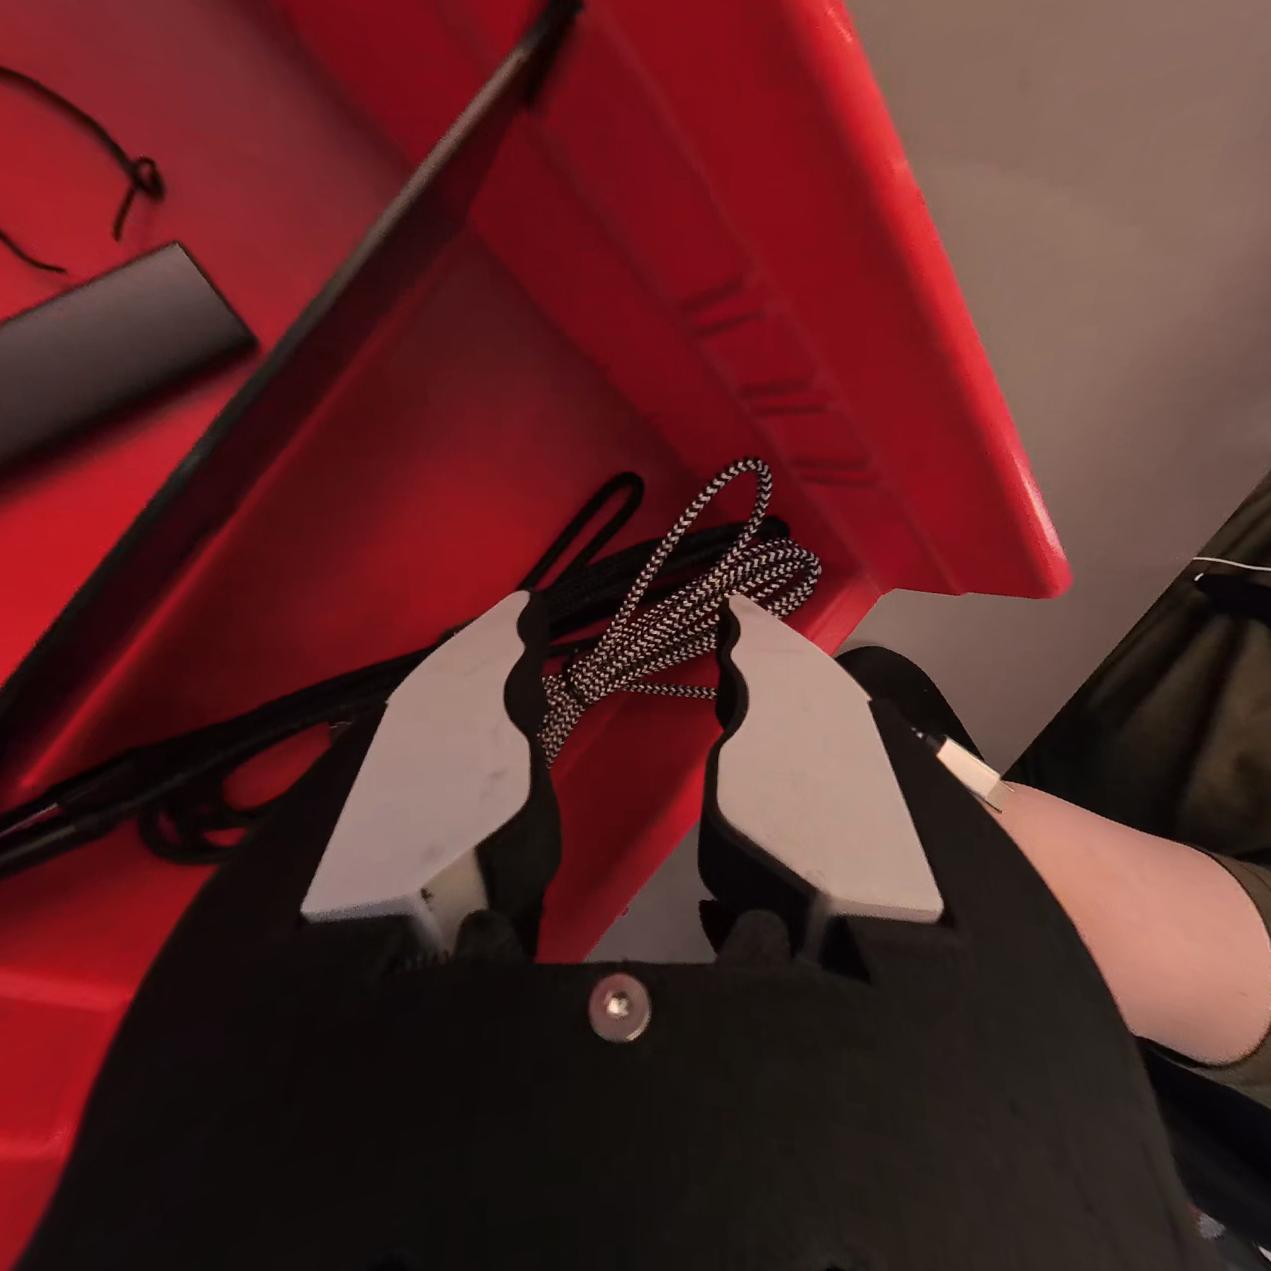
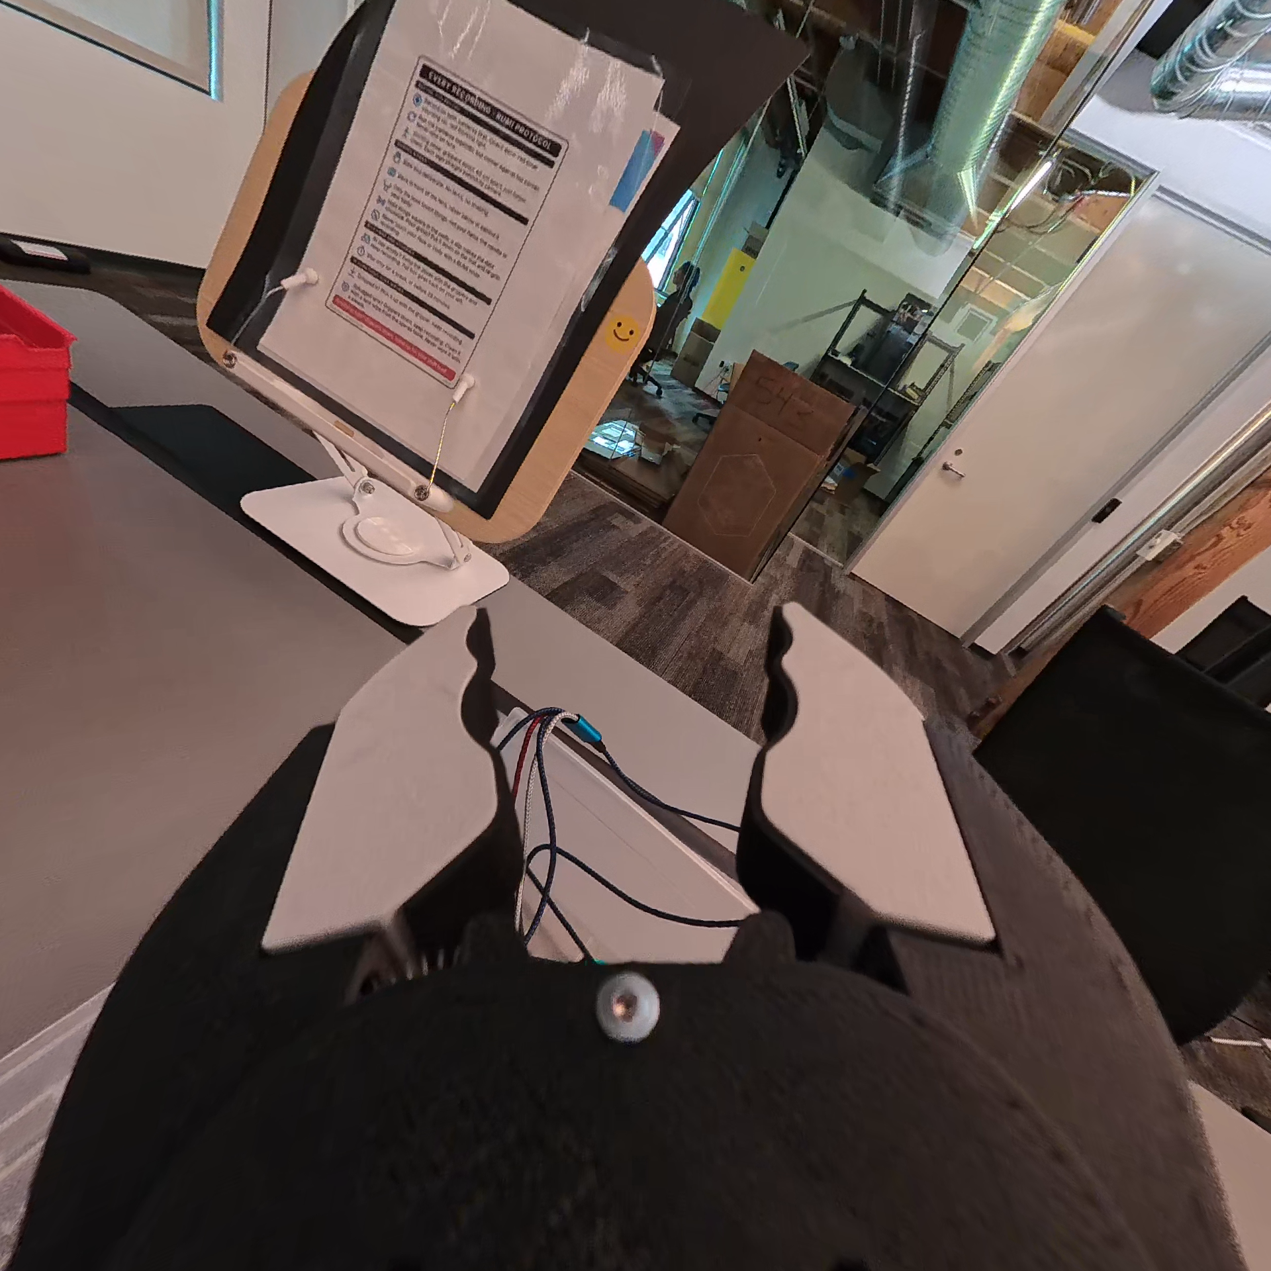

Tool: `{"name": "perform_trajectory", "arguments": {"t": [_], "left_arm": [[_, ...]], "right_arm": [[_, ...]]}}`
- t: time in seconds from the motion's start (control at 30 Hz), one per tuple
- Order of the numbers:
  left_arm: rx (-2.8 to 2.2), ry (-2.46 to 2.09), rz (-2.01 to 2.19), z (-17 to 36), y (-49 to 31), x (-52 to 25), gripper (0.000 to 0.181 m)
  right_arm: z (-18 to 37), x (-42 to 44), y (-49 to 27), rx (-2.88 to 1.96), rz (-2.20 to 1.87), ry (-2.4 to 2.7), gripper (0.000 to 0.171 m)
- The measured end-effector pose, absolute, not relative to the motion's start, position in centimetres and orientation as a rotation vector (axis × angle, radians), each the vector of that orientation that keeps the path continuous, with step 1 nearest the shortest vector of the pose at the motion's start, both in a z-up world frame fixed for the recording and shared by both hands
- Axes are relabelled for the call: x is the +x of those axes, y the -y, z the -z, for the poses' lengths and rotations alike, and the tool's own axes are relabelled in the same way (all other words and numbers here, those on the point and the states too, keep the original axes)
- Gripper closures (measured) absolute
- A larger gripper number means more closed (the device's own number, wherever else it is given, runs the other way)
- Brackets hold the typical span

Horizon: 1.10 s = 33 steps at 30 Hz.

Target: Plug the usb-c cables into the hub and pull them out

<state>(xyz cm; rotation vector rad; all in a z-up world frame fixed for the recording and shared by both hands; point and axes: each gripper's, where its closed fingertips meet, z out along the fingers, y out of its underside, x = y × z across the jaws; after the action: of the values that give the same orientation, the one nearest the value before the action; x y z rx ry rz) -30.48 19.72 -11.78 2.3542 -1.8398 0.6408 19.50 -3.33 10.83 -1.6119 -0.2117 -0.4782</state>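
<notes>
Left wrist view, near field: the left gripper (image 1: 622, 619) stands with its jaws spread and nothing between them, poised just over a coiled black-and-white braided cable (image 1: 694, 605) at frame centre. The bundle lies directly ahead of the fingertips, its long axis running from lower left to upper right, toward the corner of the red bin (image 1: 791, 275). A black cable (image 1: 605, 543) lies against it on the left side. The left gripper is judged the nearer of the two, so the coming pick would turn on a short advance along the fingers' own line.

Middle field: a black divider (image 1: 385, 227) crosses the bin diagonally. Beyond it, at upper left, rests a dark flat bar, probably the hub (image 1: 117, 344), beside a thin black tie (image 1: 131, 186). Whether any cable is plugged into it cannot be told.

Right wrist view, near field: the right gripper (image 2: 622, 633) is likewise spread and empty, above blue, red and white cables (image 2: 550, 770) draped at the edge of the grey table (image 2: 137, 653).

Far field: a stand holding a printed sheet (image 2: 440, 227) occupies upper centre, the bin's corner shows at left, and a cardboard box (image 2: 756, 468) stands on the carpet behind glass partitions.
</notes>
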Motion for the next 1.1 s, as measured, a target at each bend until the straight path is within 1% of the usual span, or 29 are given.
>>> {"name": "perform_trajectory", "arguments": {"t": [0.37, 0.57, 0.87, 1.0, 1.03, 1.07, 1.1], "left_arm": [[2.297, 1.812, -0.707, 12.8, -19.6, -30.6, 0.137], [2.294, 1.802, -0.687, 12.7, -19.3, -30.9, 0.143], [2.26, 1.816, -0.717, 13.0, -19.1, -30.8, 0.143], [2.267, 1.812, -0.673, 12.8, -19.3, -30.9, 0.152], [2.275, 1.799, -0.656, 12.7, -19.4, -31.0, 0.156], [2.279, 1.793, -0.65, 12.5, -19.4, -30.9, 0.168], [2.272, 1.787, -0.642, 12.2, -19.2, -31.0, 0.17]], "right_arm": [[-9.7, 19.8, 2.8, -1.657, 0.487, 0.226, 0.094], [-9.5, 20.2, 2.8, -1.663, 0.5, 0.209, 0.094], [-9.1, 20.4, 2.7, -1.681, 0.508, 0.213, 0.094], [-8.8, 20.6, 2.6, -1.695, 0.518, 0.216, 0.094], [-8.7, 20.6, 2.6, -1.699, 0.519, 0.216, 0.094], [-8.6, 20.7, 2.6, -1.701, 0.521, 0.216, 0.094], [-8.5, 20.7, 2.6, -1.704, 0.522, 0.217, 0.094]]}}
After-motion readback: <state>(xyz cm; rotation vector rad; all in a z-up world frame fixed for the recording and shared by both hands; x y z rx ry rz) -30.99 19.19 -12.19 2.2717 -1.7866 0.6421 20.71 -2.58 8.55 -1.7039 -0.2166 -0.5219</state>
